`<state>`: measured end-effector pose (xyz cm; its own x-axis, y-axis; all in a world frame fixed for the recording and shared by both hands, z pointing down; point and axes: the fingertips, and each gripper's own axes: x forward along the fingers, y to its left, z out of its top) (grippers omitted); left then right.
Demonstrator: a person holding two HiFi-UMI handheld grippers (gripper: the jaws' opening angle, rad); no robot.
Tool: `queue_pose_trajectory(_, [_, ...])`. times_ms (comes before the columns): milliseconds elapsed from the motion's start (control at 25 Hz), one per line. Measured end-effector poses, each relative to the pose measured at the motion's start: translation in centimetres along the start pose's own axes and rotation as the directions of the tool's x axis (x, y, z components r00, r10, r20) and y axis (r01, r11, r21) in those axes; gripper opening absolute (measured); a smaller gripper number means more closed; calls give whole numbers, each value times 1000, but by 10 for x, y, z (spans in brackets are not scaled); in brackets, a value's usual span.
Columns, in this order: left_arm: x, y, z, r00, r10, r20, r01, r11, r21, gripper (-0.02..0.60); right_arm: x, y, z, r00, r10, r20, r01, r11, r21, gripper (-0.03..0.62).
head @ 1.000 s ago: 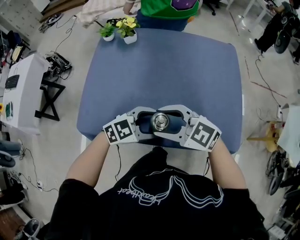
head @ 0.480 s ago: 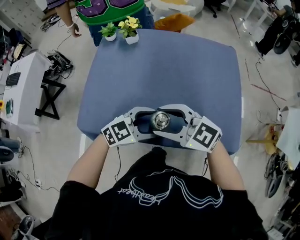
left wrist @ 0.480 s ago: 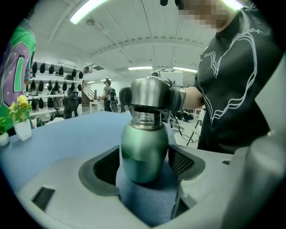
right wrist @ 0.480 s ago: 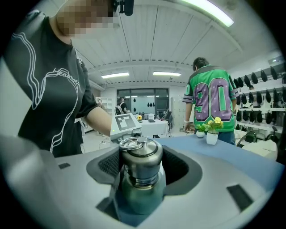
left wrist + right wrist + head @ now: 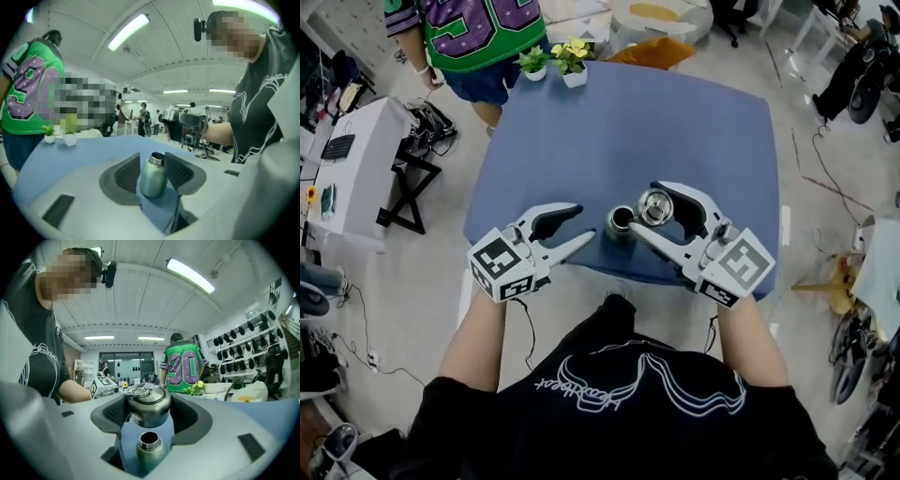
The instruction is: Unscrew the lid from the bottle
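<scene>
Bottle: the green metal bottle (image 5: pixel 620 223) stands upright on the blue tabletop (image 5: pixel 703 122), near the front edge, its mouth open.
Lid: the steel lid (image 5: pixel 655 204) is off the bottle, up in the air just beside and above its mouth.
Right gripper: the right gripper (image 5: pixel 643 208) has its jaws clamped on the lid, one pad on each side.
Left gripper: the left gripper (image 5: pixel 586 223) has its jaws partly apart and gripping nothing. They have just been closing. The bottle is just past the tips, not touched.
Far edge: two small potted plants (image 5: pixel 555 60) sit at the tabletop's far left corner.
Bystander: a person in a green jersey (image 5: pixel 478 37) stands by that corner.
</scene>
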<state>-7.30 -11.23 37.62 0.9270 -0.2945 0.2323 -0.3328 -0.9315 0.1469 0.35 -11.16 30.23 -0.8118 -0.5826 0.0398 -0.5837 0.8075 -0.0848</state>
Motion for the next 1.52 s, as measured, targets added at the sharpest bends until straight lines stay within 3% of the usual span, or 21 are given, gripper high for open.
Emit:
queue_pose_trajectory(40, [-7, -1, 11, 998, 57, 29, -57, 998, -8, 130, -6, 1, 6, 999, -33, 15, 33, 999, 1, 273])
queue_pose_trajectory(120, [-22, -7, 31, 985, 150, 90, -146, 988, -53, 49, -19, 7, 18, 995, -91, 42, 91, 996, 6, 273])
queue_pose_trajectory(240, [-41, -37, 60, 965, 195, 173, -169, 974, -153, 8, -42, 22, 33, 985, -157, 69, 157, 988, 12, 273])
queue_pose_trajectory(400, [-52, -92, 81, 963, 181, 199, -147, 973, -176, 5, -73, 49, 45, 975, -206, 82, 207, 978, -8, 273])
queue_pose_trajectory(720, [-70, -163, 106, 951, 213, 226, -201, 977, -77, 5, -112, 97, 62, 971, -220, 90, 224, 974, -42, 273])
queue_pose_trajectory(1040, [-79, -186, 106, 940, 236, 246, -222, 972, -82, 5, -133, 121, 59, 962, -258, 93, 263, 964, -43, 273])
queue_pose_trajectory(1520, [-72, -197, 107, 944, 245, 221, -245, 969, -29, 5, -142, 129, 52, 962, -259, 84, 262, 965, -31, 273])
